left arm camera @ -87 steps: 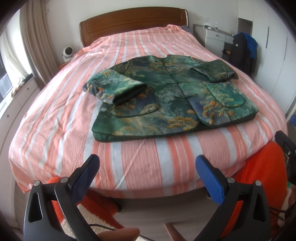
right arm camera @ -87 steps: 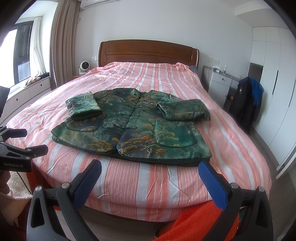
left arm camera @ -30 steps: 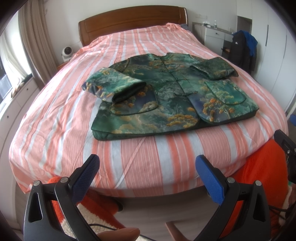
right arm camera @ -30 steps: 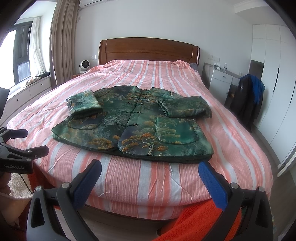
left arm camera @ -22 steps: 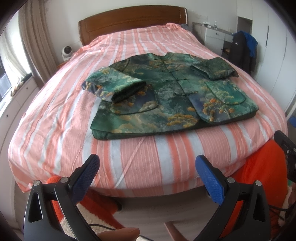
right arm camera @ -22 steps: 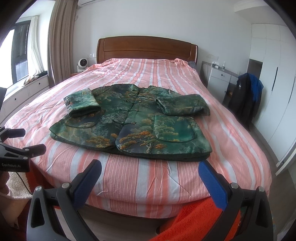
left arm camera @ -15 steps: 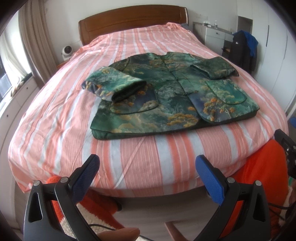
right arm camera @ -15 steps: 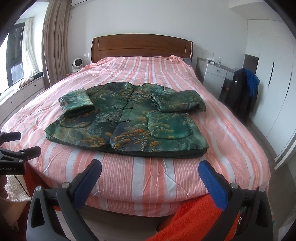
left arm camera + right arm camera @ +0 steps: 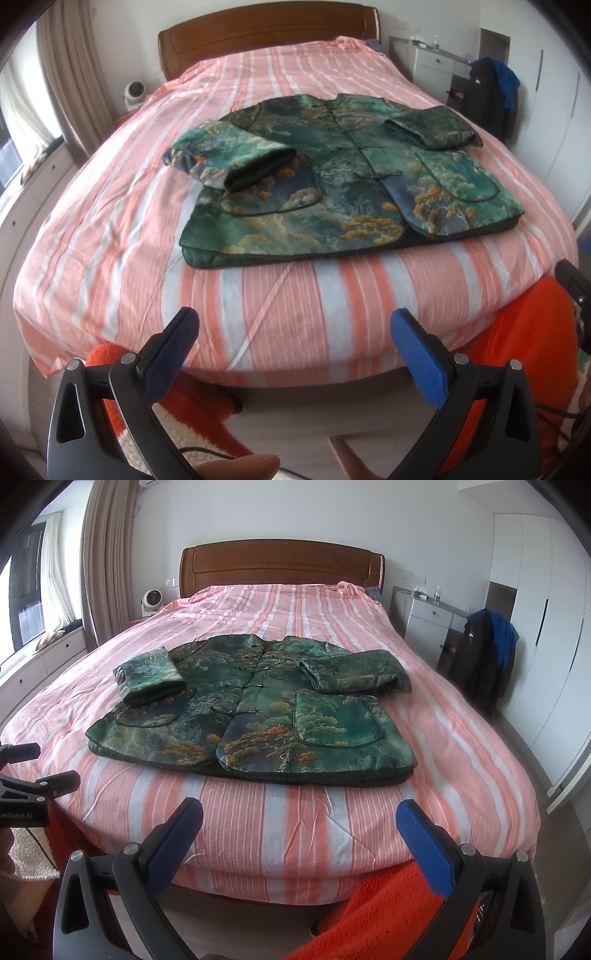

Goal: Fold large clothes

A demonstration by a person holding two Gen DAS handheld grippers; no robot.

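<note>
Your bedroom opens ahead of both tools: white walls, a brown curtain [image 9: 107, 554] off to the left, white wardrobe doors [image 9: 546, 635] off to the right, and a wooden headboard [image 9: 282, 566] at the far end. Filling the middle ground is the bed [image 9: 122, 236], covered in a pink-and-white striped sheet, its near edge just beyond your fingertips. Lying flat on it, well ahead of both tools, is the green patterned jacket [image 9: 332, 192], front side up, with both sleeves folded in across the chest; its hem faces you. A dark coat [image 9: 480, 661] hangs beside a white dresser [image 9: 428, 624] far to the right, and a small white fan [image 9: 151, 600] sits far left near the headboard. Your left tool [image 9: 293, 332] is released, blue pads spread wide and holding nothing, short of the mattress edge. Your right tool [image 9: 299, 821] is likewise released and empty, level with the foot of the bed.
</note>
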